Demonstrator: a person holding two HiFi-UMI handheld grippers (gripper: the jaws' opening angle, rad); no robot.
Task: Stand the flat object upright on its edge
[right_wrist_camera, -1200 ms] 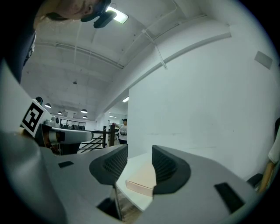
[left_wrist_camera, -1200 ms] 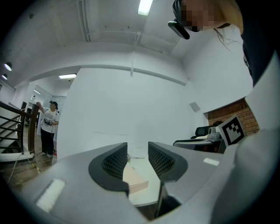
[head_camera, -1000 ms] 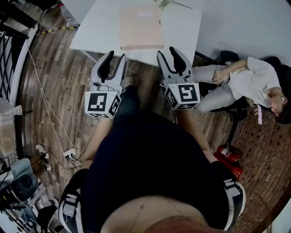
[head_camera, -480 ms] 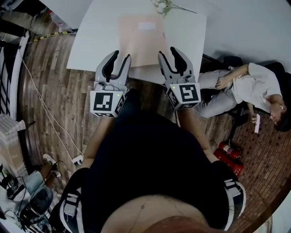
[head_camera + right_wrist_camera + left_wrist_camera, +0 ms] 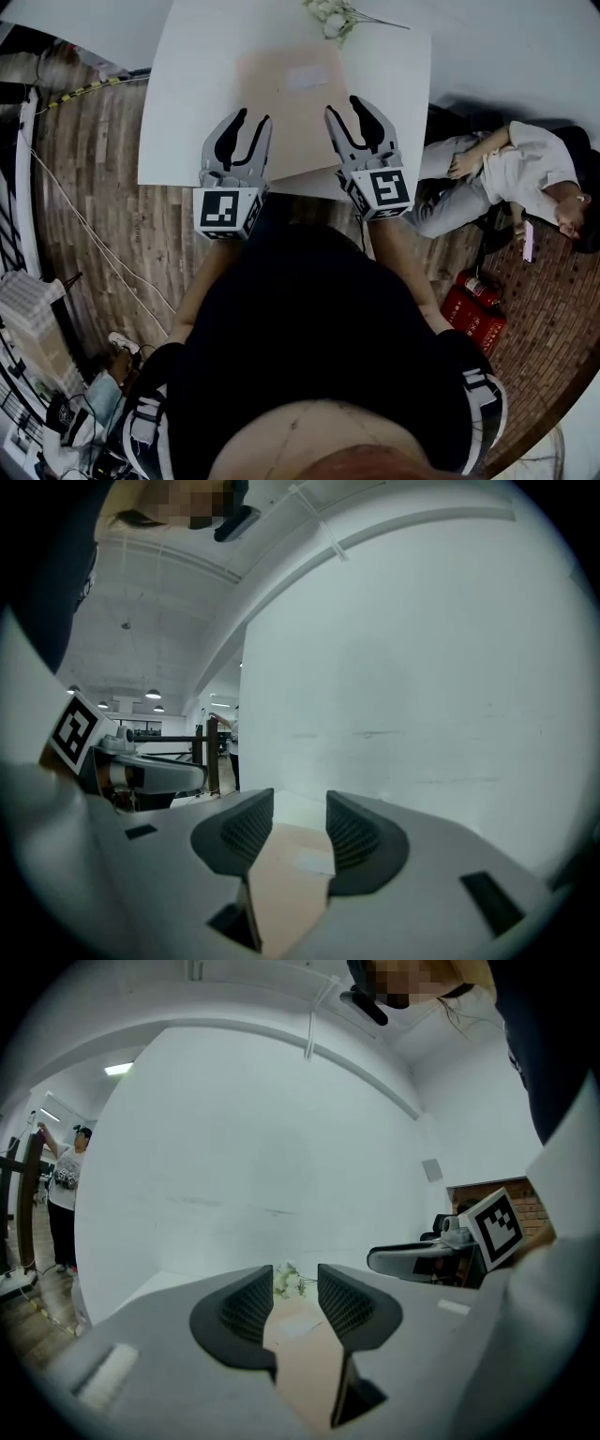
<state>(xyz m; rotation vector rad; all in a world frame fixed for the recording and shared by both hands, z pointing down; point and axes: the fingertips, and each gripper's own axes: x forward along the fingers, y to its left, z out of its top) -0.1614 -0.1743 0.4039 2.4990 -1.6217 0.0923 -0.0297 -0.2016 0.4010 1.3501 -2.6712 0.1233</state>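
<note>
Head view: left claw (image 5: 253,120) and right claw (image 5: 344,110) open and empty above the near edge of the surface (image 5: 187,94), flat object (image 5: 292,98) lying just ahead between them; best pinched at opposite sides, tipped slowly, released only once balanced.

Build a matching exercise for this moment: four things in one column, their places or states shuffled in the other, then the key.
1. flat tan object
2. flowers
3. red fire extinguishers
4. left tool

A. on the floor, at the right
B. jaws apart, nothing between them
C. lying flat on the white table
D. at the table's far edge

Pairs: 1-C; 2-D; 3-A; 4-B
</note>
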